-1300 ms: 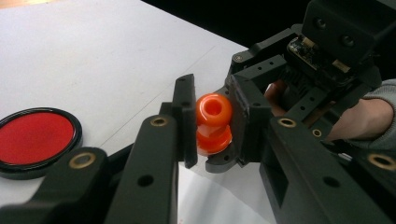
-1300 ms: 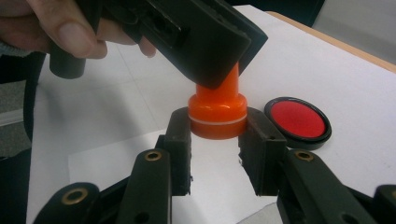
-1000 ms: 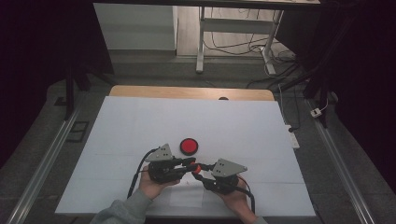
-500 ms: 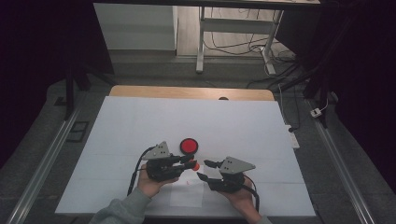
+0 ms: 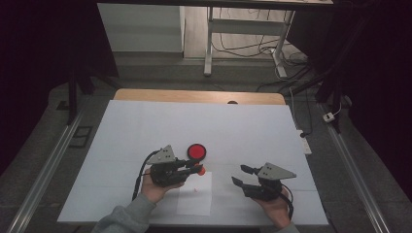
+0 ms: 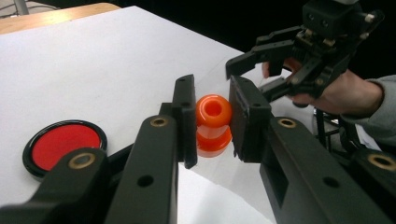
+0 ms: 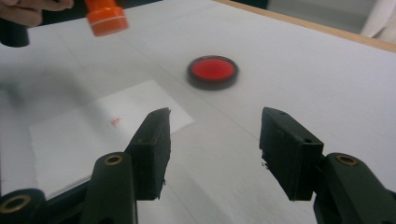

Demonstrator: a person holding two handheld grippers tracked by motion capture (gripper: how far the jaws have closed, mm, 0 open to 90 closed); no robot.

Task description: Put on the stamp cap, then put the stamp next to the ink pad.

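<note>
Orange stamp (image 6: 213,124) sits pinched between the jaws of the left claw (image 6: 212,119), held off the table (image 5: 145,131), hollow end facing the camera in the left gripper view. Round red ink pad (image 5: 197,152) lies on the table just beyond the left claw's tip. White paper sheet (image 5: 194,194) with a small red mark lies below and between the two claws. Right claw (image 7: 212,144) stands well apart from the stamp, jaws spread and just opening, nothing between them, hovering over the table beside the paper.
</note>
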